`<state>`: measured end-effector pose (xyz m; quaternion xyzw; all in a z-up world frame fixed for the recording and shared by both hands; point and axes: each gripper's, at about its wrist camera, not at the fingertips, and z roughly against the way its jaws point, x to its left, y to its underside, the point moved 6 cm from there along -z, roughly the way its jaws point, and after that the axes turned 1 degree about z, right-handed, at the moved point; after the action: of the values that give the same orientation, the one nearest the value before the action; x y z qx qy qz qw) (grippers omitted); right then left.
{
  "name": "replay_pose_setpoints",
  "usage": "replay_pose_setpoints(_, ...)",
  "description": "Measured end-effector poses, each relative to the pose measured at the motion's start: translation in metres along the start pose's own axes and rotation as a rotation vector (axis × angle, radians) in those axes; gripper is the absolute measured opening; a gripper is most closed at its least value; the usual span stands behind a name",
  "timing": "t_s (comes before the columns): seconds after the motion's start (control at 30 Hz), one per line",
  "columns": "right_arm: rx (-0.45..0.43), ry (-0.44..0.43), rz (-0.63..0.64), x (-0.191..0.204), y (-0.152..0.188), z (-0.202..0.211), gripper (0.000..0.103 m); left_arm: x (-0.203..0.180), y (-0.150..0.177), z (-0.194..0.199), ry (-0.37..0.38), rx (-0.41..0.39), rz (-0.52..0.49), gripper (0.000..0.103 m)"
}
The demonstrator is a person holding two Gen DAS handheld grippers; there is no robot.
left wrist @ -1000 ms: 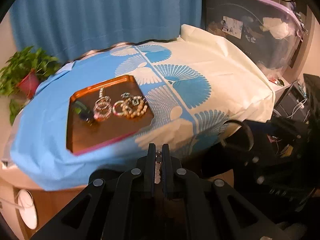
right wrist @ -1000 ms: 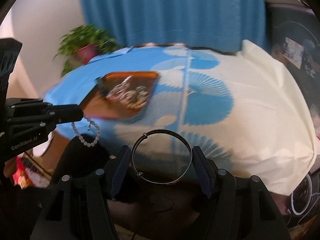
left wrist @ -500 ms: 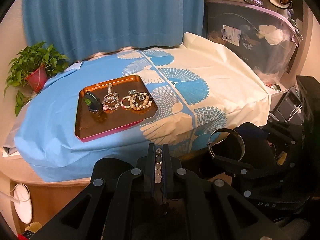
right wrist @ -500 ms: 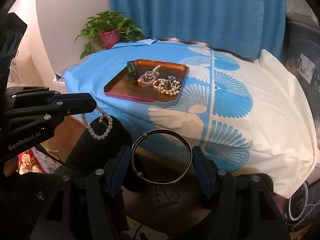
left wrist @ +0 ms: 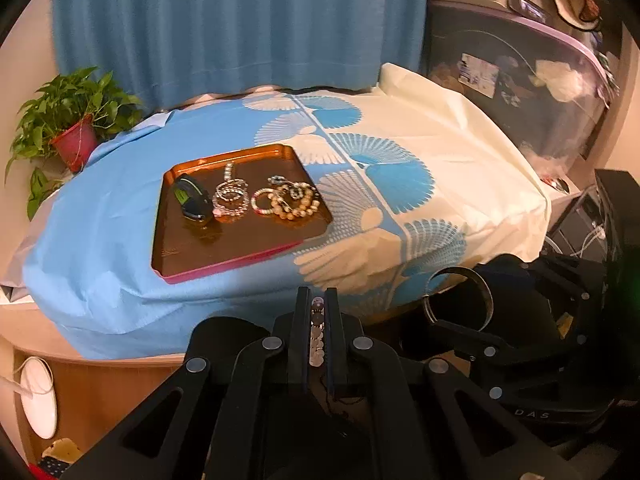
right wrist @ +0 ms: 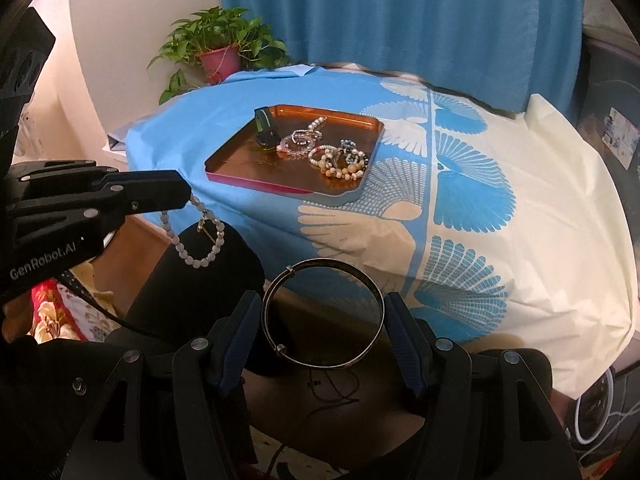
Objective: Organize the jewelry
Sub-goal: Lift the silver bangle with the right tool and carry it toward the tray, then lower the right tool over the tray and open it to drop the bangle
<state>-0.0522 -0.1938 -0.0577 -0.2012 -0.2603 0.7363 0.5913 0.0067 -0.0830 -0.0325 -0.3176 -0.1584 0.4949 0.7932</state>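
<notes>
An orange tray [left wrist: 188, 256] [right wrist: 236, 160] lies on the blue and cream cloth, holding several beaded bracelets [left wrist: 286, 202] [right wrist: 340, 160] and a black and green watch [left wrist: 192, 200] [right wrist: 266, 128]. My left gripper [left wrist: 318, 300] [right wrist: 186, 196] is shut on a pale bead bracelet [left wrist: 317, 336] [right wrist: 196, 236], which dangles below its fingers, off the table's front edge. My right gripper [right wrist: 324, 320] is shut on a thin metal bangle [right wrist: 324, 316] [left wrist: 456, 300], one pad on either side of the ring, also in front of the table edge.
A potted plant [left wrist: 72, 136] [right wrist: 218, 52] stands at the table's far left corner before a blue curtain [left wrist: 240, 24]. Dark storage boxes [left wrist: 520, 76] rise at the right. The cloth [right wrist: 520, 220] to the right of the tray is bare.
Both views have steadied and swung, so the tray sits nearer the middle of each. The grips on the bead bracelet and the bangle are unchanged.
</notes>
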Motion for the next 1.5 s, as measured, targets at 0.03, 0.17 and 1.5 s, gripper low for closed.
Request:
replay_pose_setpoints(0.03,0.002,0.003,0.002,-0.001,-0.003,-0.003,0.063,0.003,-0.003,-0.002,-0.004,0.0,0.005,0.004)
replay_pose_setpoints(0.17,0.013,0.004,0.008,-0.004,-0.014,-0.018,0.063,0.018,-0.013,-0.01,-0.021,-0.001,0.02,0.004)
replay_pose_setpoints(1.5,0.053,-0.043,0.016,-0.023,-0.148,-0.199,0.082,0.12,-0.096,-0.132,-0.287,-0.005,0.079,0.102)
